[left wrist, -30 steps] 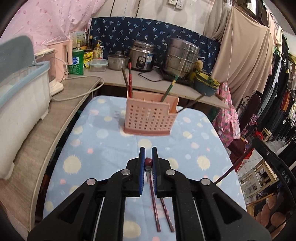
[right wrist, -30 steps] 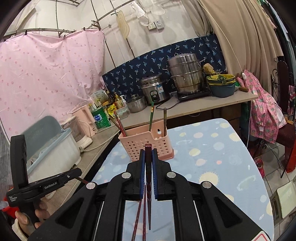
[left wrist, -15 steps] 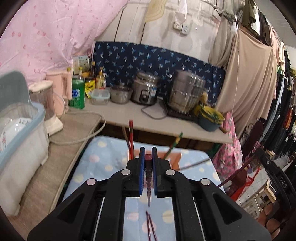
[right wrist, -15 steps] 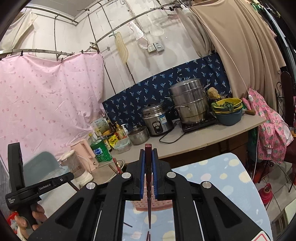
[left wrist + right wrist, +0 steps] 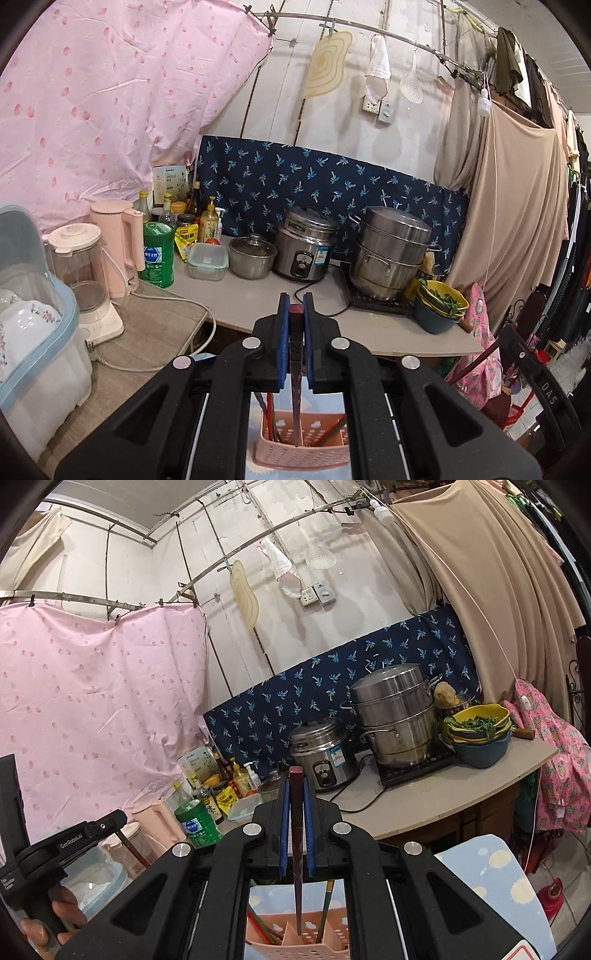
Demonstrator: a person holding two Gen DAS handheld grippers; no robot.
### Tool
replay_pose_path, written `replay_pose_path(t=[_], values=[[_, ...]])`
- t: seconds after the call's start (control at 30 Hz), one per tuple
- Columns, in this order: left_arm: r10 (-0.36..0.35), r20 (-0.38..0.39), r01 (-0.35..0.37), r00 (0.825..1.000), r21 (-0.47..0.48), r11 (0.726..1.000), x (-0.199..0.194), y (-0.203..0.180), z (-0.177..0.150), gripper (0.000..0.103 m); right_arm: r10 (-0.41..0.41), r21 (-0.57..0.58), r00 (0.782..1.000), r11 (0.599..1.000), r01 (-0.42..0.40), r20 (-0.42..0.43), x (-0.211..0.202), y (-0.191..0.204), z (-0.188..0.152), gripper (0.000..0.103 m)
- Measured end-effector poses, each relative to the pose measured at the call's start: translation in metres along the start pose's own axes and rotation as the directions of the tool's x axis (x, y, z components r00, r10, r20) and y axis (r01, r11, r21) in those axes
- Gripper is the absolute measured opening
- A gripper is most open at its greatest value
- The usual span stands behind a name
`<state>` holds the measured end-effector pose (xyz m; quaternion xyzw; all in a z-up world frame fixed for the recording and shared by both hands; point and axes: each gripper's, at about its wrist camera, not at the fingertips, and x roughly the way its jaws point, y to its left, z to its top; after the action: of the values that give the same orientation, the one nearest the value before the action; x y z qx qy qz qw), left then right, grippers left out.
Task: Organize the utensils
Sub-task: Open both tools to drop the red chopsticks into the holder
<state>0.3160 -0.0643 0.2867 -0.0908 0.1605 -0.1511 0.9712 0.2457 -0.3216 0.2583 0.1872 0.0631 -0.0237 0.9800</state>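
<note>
At the lower middle of both wrist views: your two hand-held grippers hung above the pink utensil basket (image 5: pixel 301 448).
Left hand-held gripper (image 5: pixel 296 314): you had it clamped on a dark red chopstick (image 5: pixel 295 369), which hung point-down between the blue pads (image 5: pixel 283 332).
Its tip: low in the frame, over the basket's middle compartments; whether it touched, you could not tell.
Right hand-held gripper (image 5: pixel 296 794): clamped likewise on a second dark chopstick (image 5: pixel 297 849), upright, point down over the basket (image 5: pixel 295 941).
Basket contents: a red stick (image 5: pixel 269 417) at the left and a green-handled one (image 5: pixel 327 904) at the right, both leaning.
Basket's place: on the blue dotted surface (image 5: pixel 491 871).
Lower left of the right view: your hand (image 5: pixel 55 919) held the other gripper's black handle.
</note>
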Motion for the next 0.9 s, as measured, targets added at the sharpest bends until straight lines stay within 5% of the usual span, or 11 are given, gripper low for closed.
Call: replay_pose_path(t=[0.43, 0.8, 0.9], values=[[0.044, -0.138, -0.046, 0.989, -0.010, 0.999, 0.067, 0.022, -0.054, 0.007, -0.047, -0.019, 0.985, 0.999, 0.044, -0.165, 0.064, -0.018, -0.070, 0.007], [0.055, -0.202, -0.060, 0.978, -0.019, 0.998, 0.077, 0.030, -0.084, 0.008, -0.070, -0.051, 0.972, 0.997, 0.060, -0.226, 0.073, -0.021, -0.093, 0.009], [0.054, -0.217, -0.062, 0.975, -0.029, 0.998, 0.074, 0.032, -0.087, 0.026, -0.067, -0.049, 0.975, 0.997, 0.057, -0.212, 0.065, -0.019, -0.091, 0.010]])
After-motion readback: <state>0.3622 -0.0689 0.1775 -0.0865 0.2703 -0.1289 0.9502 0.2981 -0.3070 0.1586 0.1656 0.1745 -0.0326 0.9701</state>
